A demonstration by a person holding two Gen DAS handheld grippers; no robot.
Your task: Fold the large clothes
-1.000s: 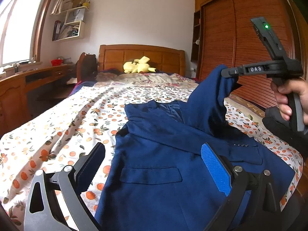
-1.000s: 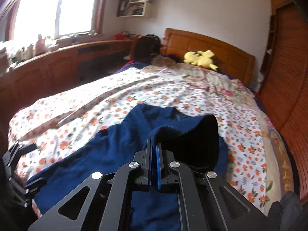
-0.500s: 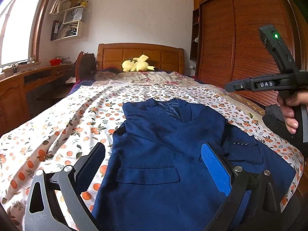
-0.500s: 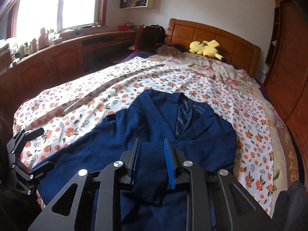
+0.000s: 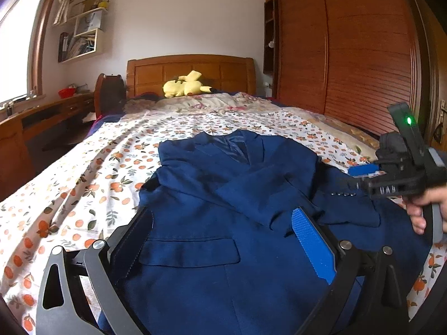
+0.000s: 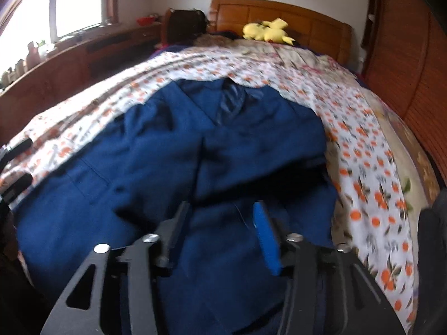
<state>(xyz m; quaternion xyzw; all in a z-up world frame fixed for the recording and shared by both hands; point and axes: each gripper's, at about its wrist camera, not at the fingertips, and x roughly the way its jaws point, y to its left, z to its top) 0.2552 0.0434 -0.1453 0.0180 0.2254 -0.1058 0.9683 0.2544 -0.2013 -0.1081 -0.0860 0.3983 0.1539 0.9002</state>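
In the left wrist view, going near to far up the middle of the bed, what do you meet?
Left gripper → blue suit jacket → orange-print bedsheet → yellow plush toy → wooden headboard.

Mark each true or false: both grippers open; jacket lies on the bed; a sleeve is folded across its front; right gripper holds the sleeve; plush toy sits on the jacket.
1. Left gripper and right gripper are open: true.
2. Blue jacket lies on the bed: true.
3. A sleeve lies across its front: true.
4. Right gripper holds the sleeve: false, it grips nothing.
5. Yellow plush toy sits on the jacket: false, it is by the headboard.
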